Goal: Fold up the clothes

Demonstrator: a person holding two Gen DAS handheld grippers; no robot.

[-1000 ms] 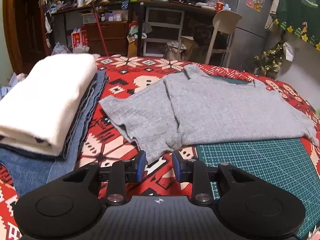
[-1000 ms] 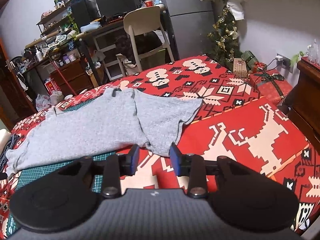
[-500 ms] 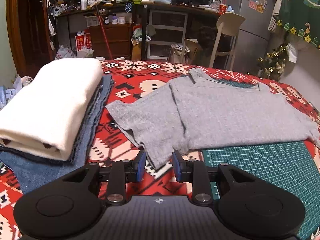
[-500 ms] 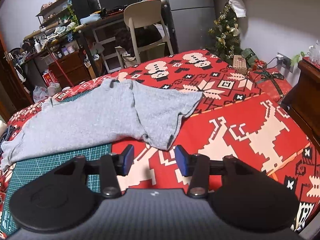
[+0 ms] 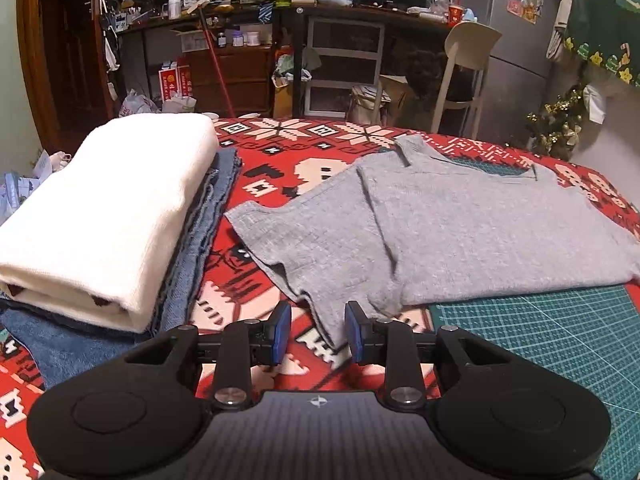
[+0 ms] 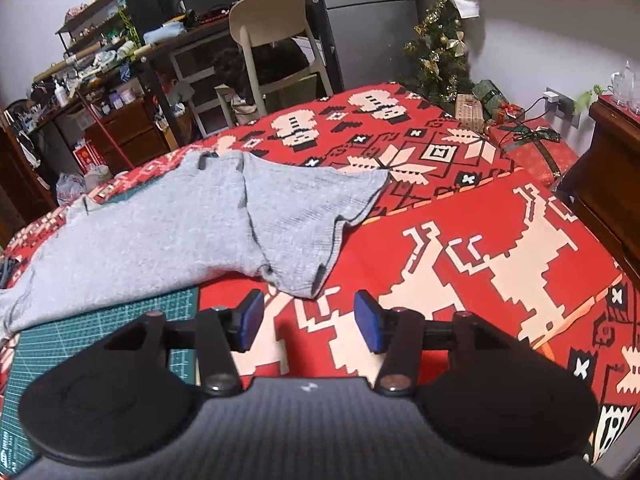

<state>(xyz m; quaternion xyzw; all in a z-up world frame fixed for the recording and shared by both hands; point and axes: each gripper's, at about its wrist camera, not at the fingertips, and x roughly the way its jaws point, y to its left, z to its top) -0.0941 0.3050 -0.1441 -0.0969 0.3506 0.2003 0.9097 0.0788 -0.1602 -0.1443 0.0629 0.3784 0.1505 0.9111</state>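
A grey T-shirt lies flat on the red patterned blanket, sleeves spread, its hem half over a green cutting mat. My left gripper hovers at the corner of one sleeve. That corner lies in the gap between the blue pads, which stand apart and do not press it. In the right wrist view the T-shirt shows its other sleeve. My right gripper sits just short of that sleeve's corner, its jaws opening with nothing between them.
A folded white garment rests on folded blue denim at the left of the bed. The cutting mat lies left of the right gripper. A wooden cabinet and wrapped gifts stand at the right; a desk and chair stand beyond.
The right gripper's jaws have spread wider. The left jaws kept their gap, and the sleeve corner now reaches a little further in between them.
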